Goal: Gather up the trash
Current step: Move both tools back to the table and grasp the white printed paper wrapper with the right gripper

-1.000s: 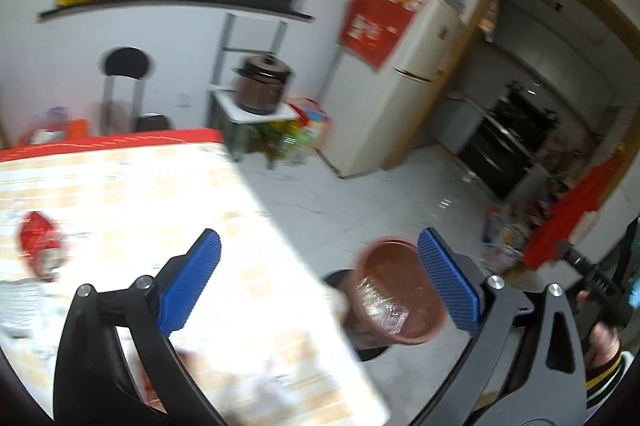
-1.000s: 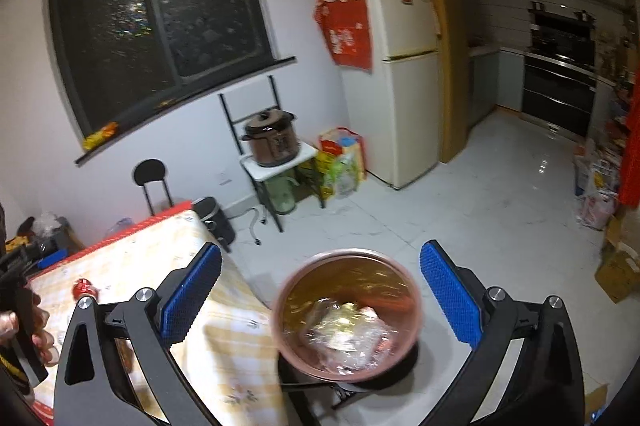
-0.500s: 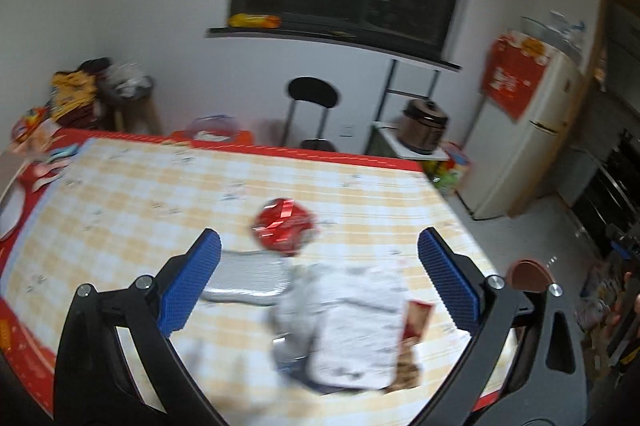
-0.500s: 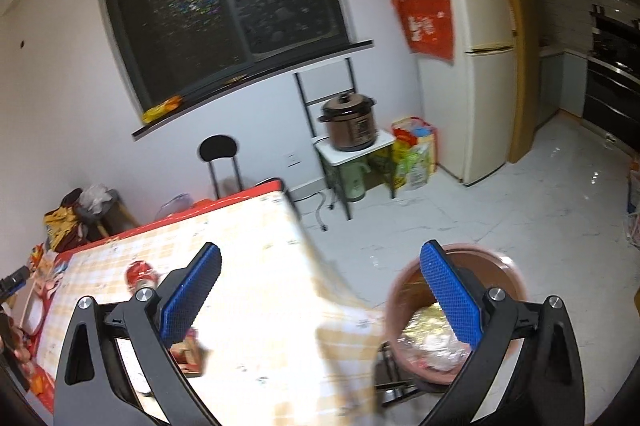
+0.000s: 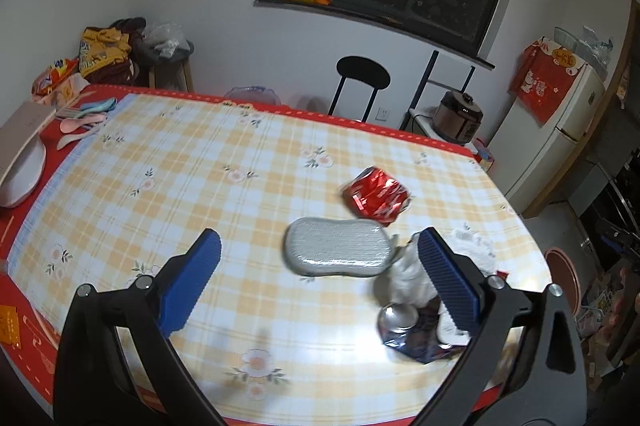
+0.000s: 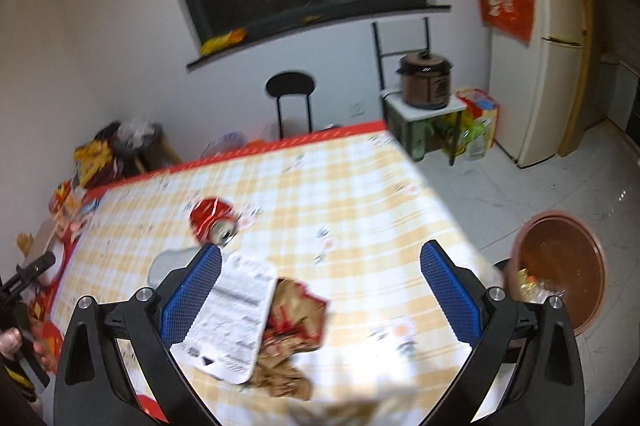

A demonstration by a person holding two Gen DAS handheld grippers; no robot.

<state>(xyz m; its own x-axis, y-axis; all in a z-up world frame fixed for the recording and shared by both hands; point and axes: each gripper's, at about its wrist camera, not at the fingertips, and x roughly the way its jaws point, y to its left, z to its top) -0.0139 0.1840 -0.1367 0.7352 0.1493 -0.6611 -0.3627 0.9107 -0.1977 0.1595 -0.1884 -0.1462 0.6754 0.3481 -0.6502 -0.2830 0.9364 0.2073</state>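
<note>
Trash lies on the checked tablecloth (image 5: 200,186): a crushed red can (image 5: 376,196), a silver foil pouch (image 5: 336,252), a white wrapper (image 5: 412,278) and a dark crumpled packet (image 5: 420,338). My left gripper (image 5: 318,282) is open and empty above the pouch. In the right wrist view the red can (image 6: 212,222), a white printed wrapper (image 6: 232,314) and a brown crumpled wrapper (image 6: 292,330) lie on the table. My right gripper (image 6: 320,290) is open and empty above them. The brown trash bin (image 6: 560,266), holding wrappers, stands on the floor at the right.
A white plate (image 5: 20,170) and pink and blue spoons (image 5: 80,118) sit at the table's left end. A black chair (image 5: 362,74) stands behind the table. A cooker (image 6: 426,80) on a stand and a fridge (image 6: 536,58) are at the right.
Both grippers have swung left from over the bin to over the table. The bin has shifted to the right edge of both views. Both stayed open and empty.
</note>
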